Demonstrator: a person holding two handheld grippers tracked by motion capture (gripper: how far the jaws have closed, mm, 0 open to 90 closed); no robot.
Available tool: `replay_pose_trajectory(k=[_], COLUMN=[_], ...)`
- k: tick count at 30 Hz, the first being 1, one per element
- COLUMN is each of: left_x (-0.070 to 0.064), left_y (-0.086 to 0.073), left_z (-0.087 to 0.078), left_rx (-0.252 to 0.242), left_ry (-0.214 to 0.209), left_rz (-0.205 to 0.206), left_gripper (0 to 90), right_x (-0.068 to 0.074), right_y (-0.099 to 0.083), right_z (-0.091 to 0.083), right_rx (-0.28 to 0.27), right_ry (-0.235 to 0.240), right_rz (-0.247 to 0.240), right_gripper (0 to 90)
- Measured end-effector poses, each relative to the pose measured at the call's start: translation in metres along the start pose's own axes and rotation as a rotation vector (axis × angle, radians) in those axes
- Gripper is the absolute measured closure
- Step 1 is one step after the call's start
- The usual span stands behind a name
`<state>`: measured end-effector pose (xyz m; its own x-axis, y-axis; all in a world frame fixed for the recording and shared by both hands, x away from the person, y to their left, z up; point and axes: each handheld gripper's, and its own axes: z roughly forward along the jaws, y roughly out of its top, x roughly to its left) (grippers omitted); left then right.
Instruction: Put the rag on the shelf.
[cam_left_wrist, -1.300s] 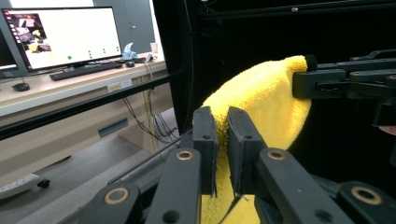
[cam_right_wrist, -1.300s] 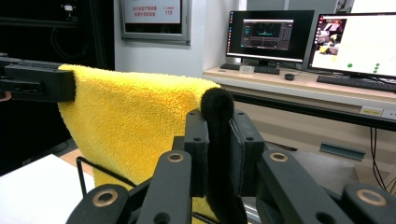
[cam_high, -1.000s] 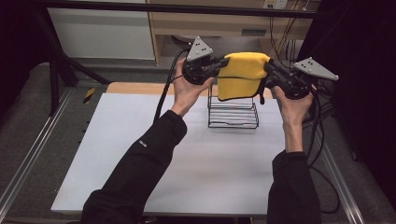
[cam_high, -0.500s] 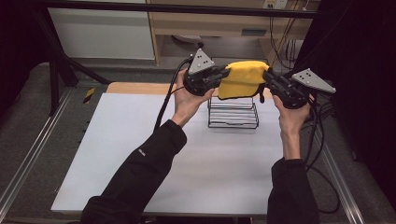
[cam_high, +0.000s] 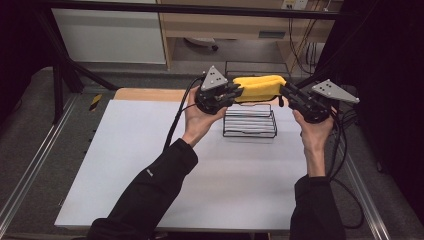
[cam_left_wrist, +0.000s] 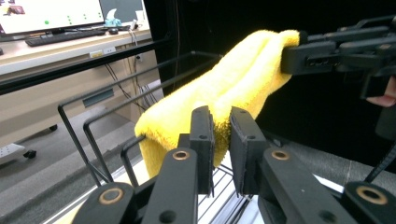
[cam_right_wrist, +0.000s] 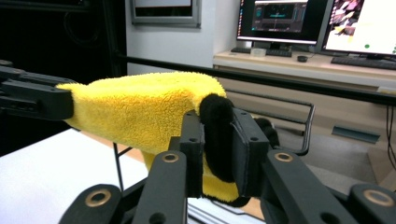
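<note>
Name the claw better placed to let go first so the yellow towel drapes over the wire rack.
Probably the left claw: its end of the yellow towel already rests on the wire rack; the right claw holds its end beyond the rack's side.

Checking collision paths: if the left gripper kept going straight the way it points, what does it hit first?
Likely the right gripper. The left gripper points along the yellow towel it clamps, toward the right one holding the far end; depth alignment is uncertain.
</note>
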<state>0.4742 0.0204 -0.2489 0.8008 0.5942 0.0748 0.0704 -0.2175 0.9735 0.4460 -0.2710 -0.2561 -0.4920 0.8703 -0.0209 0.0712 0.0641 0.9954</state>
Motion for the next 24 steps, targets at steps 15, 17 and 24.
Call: replay_pose_trajectory(k=[15, 17, 24], left_x=[-0.004, -0.005, -0.003], left_y=[-0.016, -0.018, -0.032], left_z=[0.009, 0.011, 0.012], left_rx=[0.071, 0.077, 0.132], left_ry=[0.017, 0.016, -0.022], left_rz=[0.053, 0.054, 0.022], left_gripper=[80.5, 80.0, 71.6], right_x=[0.009, 0.012, 0.011], right_y=[0.021, 0.021, -0.007], right_z=[-0.02, -0.016, 0.002], right_rx=[0.008, 0.039, 0.194], right_ry=[0.059, 0.074, 0.059], right_rz=[0.026, 0.026, 0.053], right_gripper=[59.7, 69.5, 89.3])
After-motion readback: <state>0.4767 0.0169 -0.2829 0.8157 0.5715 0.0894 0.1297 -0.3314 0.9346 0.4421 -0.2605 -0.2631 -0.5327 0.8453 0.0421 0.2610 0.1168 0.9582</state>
